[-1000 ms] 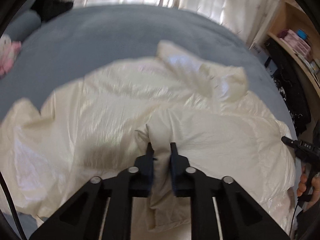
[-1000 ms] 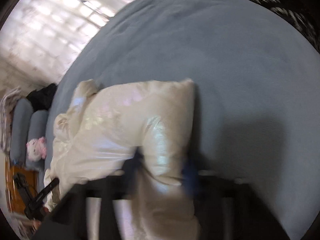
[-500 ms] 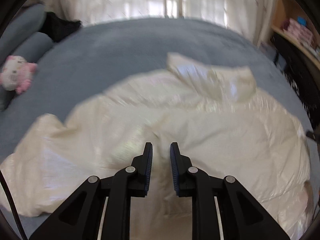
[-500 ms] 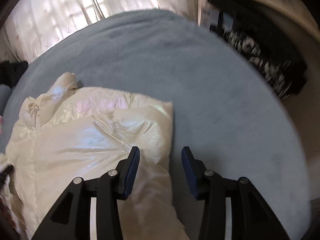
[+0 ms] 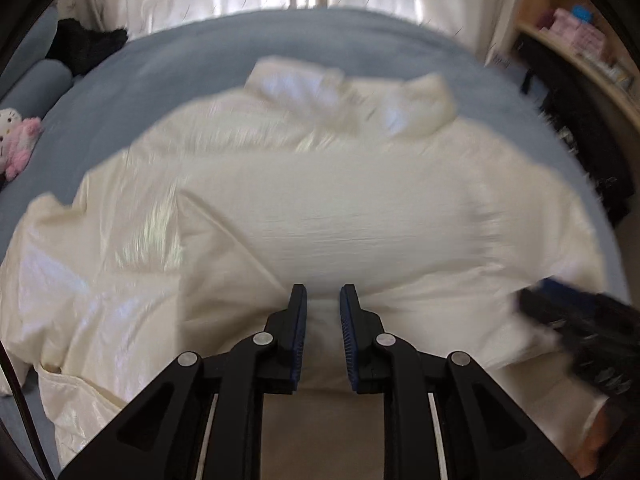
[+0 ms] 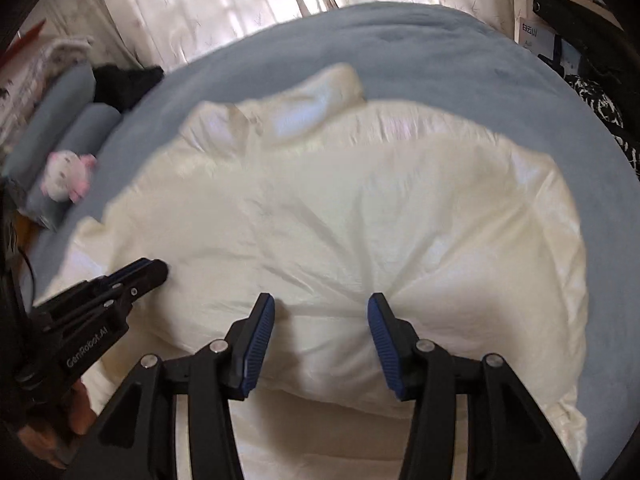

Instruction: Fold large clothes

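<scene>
A cream puffy jacket [image 5: 340, 208] lies spread on the bed, collar [image 5: 344, 96] at the far end and a sleeve folded flat across its body. My left gripper [image 5: 323, 294] sits at the near edge of that fold, its jaws nearly together with a strip of jacket fabric pinched between them. From the right wrist it shows at the left as a dark tip [image 6: 158, 270] resting on the jacket [image 6: 360, 200]. My right gripper [image 6: 322, 304] stands over the near middle, its jaws opening, with a soft bulge of jacket between them. It appears blurred [image 5: 536, 296] in the left wrist view.
The blue-grey bed [image 5: 180, 68] surrounds the jacket. A pink-and-white plush toy [image 6: 68, 176] and grey pillows [image 6: 80, 128] lie at the left edge, with a black garment [image 5: 88, 44] behind. Shelves [image 5: 580, 48] and dark clothing stand to the right. Curtains hang beyond. A hand [image 6: 76, 412] holds the left gripper.
The right gripper swung from the jacket's right edge over its body and its jaws widened. The sleeve that the left gripper held up now lies flat across the jacket.
</scene>
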`<state>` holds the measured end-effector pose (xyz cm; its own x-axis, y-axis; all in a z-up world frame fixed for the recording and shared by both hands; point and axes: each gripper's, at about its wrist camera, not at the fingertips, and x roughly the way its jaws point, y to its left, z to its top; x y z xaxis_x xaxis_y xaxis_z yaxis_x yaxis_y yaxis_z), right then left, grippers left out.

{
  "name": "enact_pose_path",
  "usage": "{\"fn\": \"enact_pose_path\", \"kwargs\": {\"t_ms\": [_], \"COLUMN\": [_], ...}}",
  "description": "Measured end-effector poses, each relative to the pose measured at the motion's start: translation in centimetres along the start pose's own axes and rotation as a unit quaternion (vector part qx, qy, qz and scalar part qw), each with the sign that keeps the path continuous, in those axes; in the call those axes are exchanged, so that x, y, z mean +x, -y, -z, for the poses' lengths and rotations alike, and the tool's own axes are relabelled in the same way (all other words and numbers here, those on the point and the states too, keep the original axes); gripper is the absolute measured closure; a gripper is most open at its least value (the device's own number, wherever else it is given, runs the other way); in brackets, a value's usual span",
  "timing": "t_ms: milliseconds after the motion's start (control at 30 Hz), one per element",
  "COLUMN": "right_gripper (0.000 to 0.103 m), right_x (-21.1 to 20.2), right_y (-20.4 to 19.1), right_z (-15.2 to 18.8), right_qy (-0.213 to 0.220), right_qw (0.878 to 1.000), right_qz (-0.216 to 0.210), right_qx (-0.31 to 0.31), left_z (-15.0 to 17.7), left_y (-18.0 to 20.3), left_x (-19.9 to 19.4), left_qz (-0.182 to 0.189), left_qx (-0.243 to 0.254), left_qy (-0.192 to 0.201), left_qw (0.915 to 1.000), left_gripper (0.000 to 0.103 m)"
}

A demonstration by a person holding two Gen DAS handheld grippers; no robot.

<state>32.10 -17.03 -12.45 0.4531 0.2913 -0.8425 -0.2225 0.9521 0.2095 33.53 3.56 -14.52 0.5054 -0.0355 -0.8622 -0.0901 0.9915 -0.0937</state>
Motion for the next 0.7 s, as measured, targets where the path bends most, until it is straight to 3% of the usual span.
{"fn": "enact_pose_path", "kwargs": {"t_ms": [100,167,267,333,400,500,600,667,700], "right_gripper": [0.056,0.056,0.054,0.043,0.042,0.042,0.042,0.042,0.042], "right_x": [-1.2,-2.2,-2.2,-2.6,-3.1,-3.7,-4.5,-5.0,-5.3], "right_y": [3.4,7.0,11.6,14.1,15.3,15.0,13.9,12.8,11.9], "right_z": [0.6,0.9,0.8,1.4,1.6,1.6,1.7,1.7,1.6], "right_qy": [0.02,0.034,0.023,0.019,0.018,0.024,0.034,0.04,0.043], "right_qw": [0.999,0.997,0.991,0.989,0.988,0.986,0.987,0.988,0.988], "right_qz": [0.022,0.061,0.098,0.084,0.058,0.059,0.06,0.062,0.065], "right_qx": [0.023,0.043,0.084,0.119,0.144,0.152,0.146,0.137,0.133], "left_z": [0.1,0.0,-0.2,-0.3,-0.3,-0.1,0.0,0.1,0.2], "left_y": [-1.8,-2.6,-3.2,-3.1,-3.1,-2.7,-2.2,-1.8,-1.5], "left_x": [0.5,0.5,0.8,1.0,1.1,0.8,0.1,-0.5,-1.0], "left_qz": [0.015,0.014,0.018,0.016,0.014,0.009,0.014,0.013,0.004], "left_qx": [-0.015,-0.023,-0.028,-0.026,-0.023,-0.02,-0.02,-0.016,-0.011], "left_qy": [-0.002,-0.003,-0.006,-0.006,-0.004,-0.007,-0.012,-0.012,-0.01], "left_qw": [0.9998,0.9996,0.9994,0.9995,0.9996,0.9997,0.9996,0.9997,0.9999], "left_gripper": [0.087,0.087,0.087,0.087,0.087,0.082,0.065,0.047,0.044]}}
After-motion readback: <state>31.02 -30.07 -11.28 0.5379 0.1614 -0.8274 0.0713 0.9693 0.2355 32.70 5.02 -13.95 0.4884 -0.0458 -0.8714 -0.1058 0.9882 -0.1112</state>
